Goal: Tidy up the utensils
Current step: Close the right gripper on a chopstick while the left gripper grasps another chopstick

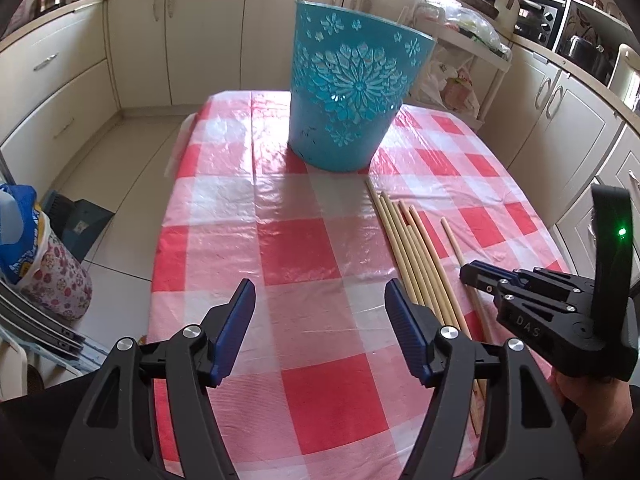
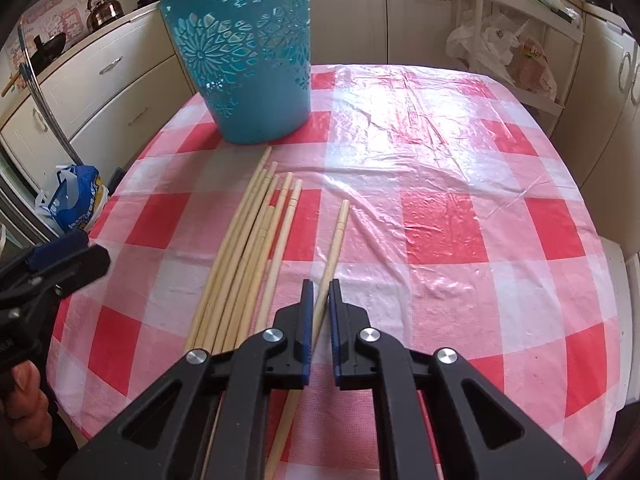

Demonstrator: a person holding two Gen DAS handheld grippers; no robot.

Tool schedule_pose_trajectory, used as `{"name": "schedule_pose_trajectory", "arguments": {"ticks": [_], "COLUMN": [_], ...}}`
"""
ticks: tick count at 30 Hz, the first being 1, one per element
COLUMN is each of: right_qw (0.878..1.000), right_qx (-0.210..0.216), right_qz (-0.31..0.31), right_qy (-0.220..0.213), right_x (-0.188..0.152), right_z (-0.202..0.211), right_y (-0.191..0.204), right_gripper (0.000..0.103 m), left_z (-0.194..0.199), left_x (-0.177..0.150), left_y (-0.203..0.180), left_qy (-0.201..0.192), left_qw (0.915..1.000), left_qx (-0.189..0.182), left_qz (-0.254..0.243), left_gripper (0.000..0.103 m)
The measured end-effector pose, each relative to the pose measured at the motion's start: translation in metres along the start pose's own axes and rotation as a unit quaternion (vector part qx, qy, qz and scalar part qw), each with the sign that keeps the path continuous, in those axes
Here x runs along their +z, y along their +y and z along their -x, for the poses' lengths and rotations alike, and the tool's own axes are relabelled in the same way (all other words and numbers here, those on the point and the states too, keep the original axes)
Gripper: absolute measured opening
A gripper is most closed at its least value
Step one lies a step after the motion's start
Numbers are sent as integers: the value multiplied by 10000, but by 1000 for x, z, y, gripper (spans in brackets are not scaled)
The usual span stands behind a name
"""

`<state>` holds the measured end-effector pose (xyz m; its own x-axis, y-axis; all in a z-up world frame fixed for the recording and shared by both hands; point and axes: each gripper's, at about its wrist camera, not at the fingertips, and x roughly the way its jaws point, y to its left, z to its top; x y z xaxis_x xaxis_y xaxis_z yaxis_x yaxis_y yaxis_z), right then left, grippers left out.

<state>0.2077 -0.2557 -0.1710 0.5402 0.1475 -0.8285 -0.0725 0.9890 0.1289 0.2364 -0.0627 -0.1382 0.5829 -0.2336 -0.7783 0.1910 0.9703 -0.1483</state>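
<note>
Right tool: jaws drawn narrow and clamped on a single wooden chopstick, which lies apart from the rest, just to the right of the bundle. The grip is taken low on the shaft, with the marked end pointing toward the basket; probably this one is singled out because it is clear of its neighbours and can be pinched without disturbing them.

Left tool: jaws held wide, nothing between them, poised over bare checked cloth to the left of the bundle. It appears to be kept out of the way, ready to assist.

The remaining chopsticks are laid side by side on the desk, roughly parallel, tips toward the basket.

The teal cut-out basket stands upright near the far edge, just beyond the chopstick tips; likely the intended holder. Whether anything is inside cannot be told.
</note>
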Motion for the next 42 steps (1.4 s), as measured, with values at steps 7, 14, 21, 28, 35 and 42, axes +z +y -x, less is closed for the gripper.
{"name": "schedule_pose_trajectory", "arguments": {"ticks": [7,14,21,28,35,42], "right_qw": [10000,9998,9997,9996,9996,9993], "right_qx": [39,184,245,255,260,324], "right_qz": [11,-87,-86,-96,-87,-141], "right_qy": [-29,-20,-23,-22,-33,-80], "right_x": [0,-2,-1,-1,-3,2], "right_z": [0,3,2,2,2,-1], "right_y": [-3,-10,-12,-12,-11,-12], "right_gripper": [8,9,9,9,9,9], "left_z": [-34,-75,-89,-88,-78,-60], "left_x": [17,45,50,45,34,22], "left_y": [-16,-34,-46,-53,-55,-30], "left_qy": [237,395,445,466,426,475], "left_qw": [9997,9984,9973,9962,9944,9906], "left_qx": [89,416,566,638,710,177], "left_qz": [12,16,-129,-355,-661,-1270], "left_gripper": [66,66,66,66,45,15]}}
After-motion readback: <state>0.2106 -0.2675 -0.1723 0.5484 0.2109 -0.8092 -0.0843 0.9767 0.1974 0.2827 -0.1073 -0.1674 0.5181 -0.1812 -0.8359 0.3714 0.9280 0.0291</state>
